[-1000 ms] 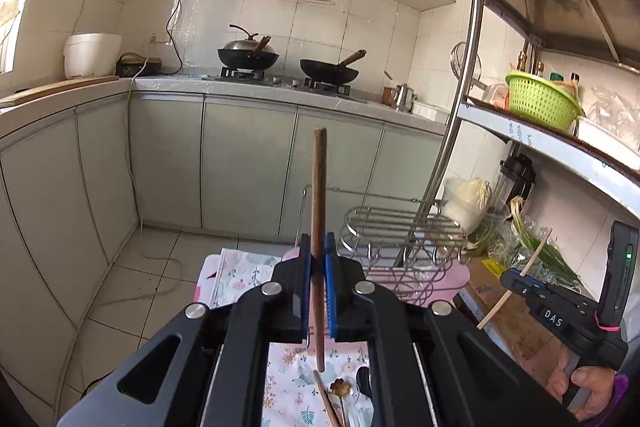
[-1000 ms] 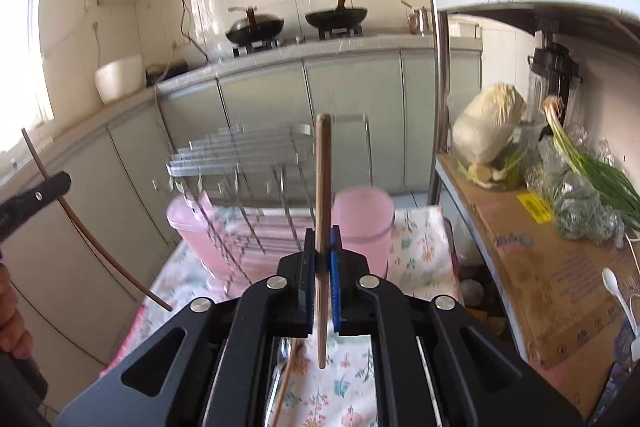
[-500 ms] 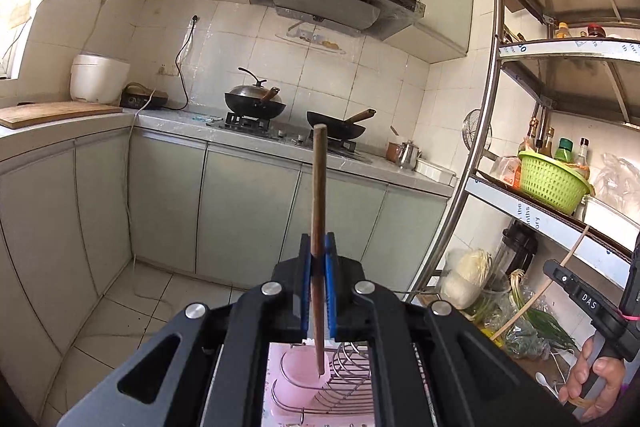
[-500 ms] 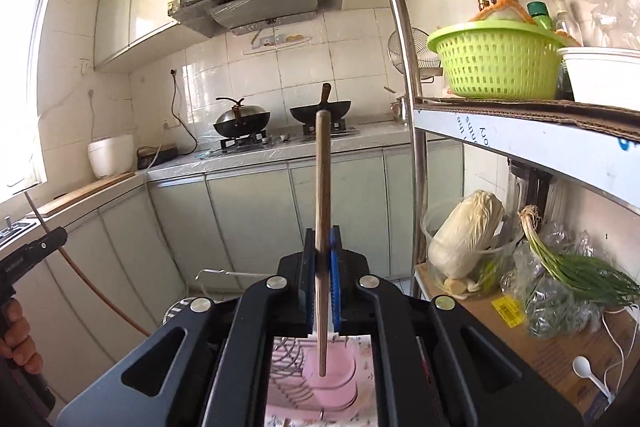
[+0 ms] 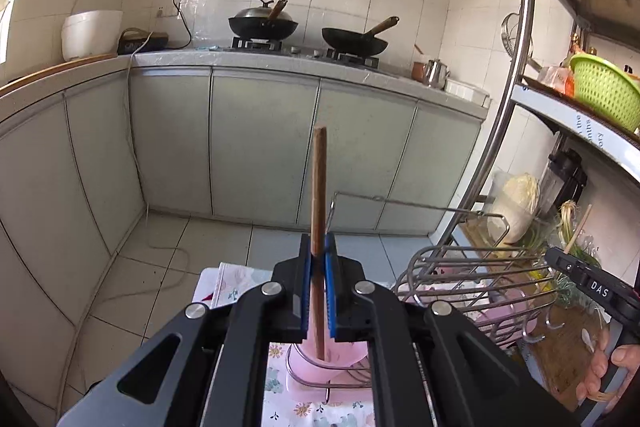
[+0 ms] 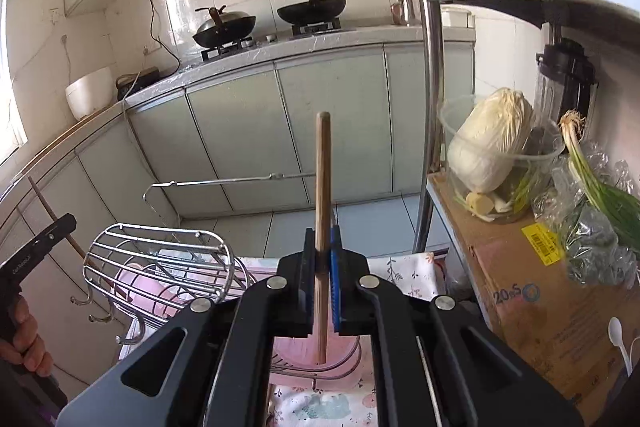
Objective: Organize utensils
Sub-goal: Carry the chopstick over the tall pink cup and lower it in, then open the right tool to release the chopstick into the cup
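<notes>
The lower ends of both chopsticks are partly masked by the black gripper bodies, and the table under them is seen only in small patches. In the left wrist view the left gripper (image 5: 318,291) is closed tight on a dark brown chopstick (image 5: 319,187), its blue pads (image 5: 305,291) pressed against the stick from both sides. In the right wrist view the right gripper (image 6: 322,287) is likewise clamped on a paler wooden chopstick (image 6: 322,183). Each stick is held upright along the line of the fingers, long axis running up the picture, blunt end uppermost, lower tip ending over a pink cup (image 6: 298,351). The cup is set inside a wire rack (image 6: 160,267), whose far side is cut off by the gripper. A floral cloth (image 6: 404,271) is spread over the table beneath. A hand (image 5: 604,375) is seen at the right edge of the left view, mostly cropped. Beyond, pale green cabinets (image 5: 260,143) are topped by a counter bearing two black woks (image 5: 354,41) and a white rice cooker (image 5: 90,33). A metal shelf unit (image 6: 428,99) at the right is loaded with a cabbage (image 6: 490,143) and green onions (image 6: 600,187)
</notes>
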`<control>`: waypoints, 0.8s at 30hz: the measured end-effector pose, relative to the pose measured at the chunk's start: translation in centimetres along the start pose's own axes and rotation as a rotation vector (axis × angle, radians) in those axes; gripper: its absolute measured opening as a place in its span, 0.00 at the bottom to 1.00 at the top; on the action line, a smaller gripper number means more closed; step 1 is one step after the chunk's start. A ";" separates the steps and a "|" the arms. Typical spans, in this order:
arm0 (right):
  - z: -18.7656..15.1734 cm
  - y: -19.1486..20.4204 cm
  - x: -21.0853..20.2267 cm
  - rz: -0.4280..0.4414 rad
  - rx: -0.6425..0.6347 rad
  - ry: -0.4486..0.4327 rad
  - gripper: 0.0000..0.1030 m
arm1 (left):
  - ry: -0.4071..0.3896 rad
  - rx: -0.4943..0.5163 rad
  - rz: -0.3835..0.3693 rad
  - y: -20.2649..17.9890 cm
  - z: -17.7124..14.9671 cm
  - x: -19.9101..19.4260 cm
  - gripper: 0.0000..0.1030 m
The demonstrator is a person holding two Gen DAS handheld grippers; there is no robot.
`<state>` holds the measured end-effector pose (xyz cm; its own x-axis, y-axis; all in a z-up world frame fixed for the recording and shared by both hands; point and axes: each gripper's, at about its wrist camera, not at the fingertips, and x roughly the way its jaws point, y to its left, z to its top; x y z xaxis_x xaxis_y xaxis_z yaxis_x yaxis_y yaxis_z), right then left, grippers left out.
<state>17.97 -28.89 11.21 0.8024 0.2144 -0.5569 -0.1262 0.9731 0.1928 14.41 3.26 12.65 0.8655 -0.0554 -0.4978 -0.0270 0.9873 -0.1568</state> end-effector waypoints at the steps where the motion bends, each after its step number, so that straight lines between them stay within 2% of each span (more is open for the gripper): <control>1: -0.2 -0.1 0.3 0.004 0.005 0.011 0.06 | 0.012 0.000 0.015 -0.1 -0.3 0.5 0.05; 5: -0.8 0.0 1.4 0.001 0.003 0.049 0.06 | 0.038 -0.004 0.065 -0.5 -1.2 1.8 0.05; 9: -1.0 0.2 1.6 -0.005 -0.006 0.049 0.06 | 0.048 -0.018 0.099 -0.4 -1.8 2.7 0.06; 20: -0.8 0.6 1.8 -0.022 -0.019 0.052 0.07 | 0.031 -0.031 0.134 -0.4 -2.0 2.6 0.07; 21: -0.8 0.6 1.8 -0.021 -0.023 0.054 0.07 | 0.030 -0.031 0.132 -0.3 -2.0 2.6 0.08; 23: -0.8 0.9 1.6 -0.016 -0.031 0.056 0.09 | 0.024 -0.024 0.140 -0.3 -2.0 2.4 0.22; 24: -0.8 0.9 1.4 -0.014 -0.036 0.055 0.18 | 0.013 -0.024 0.141 -0.2 -1.9 2.1 0.31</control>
<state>18.54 -27.62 9.96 0.7708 0.2046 -0.6033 -0.1372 0.9781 0.1563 15.29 2.63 10.04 0.8460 0.0814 -0.5269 -0.1595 0.9816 -0.1046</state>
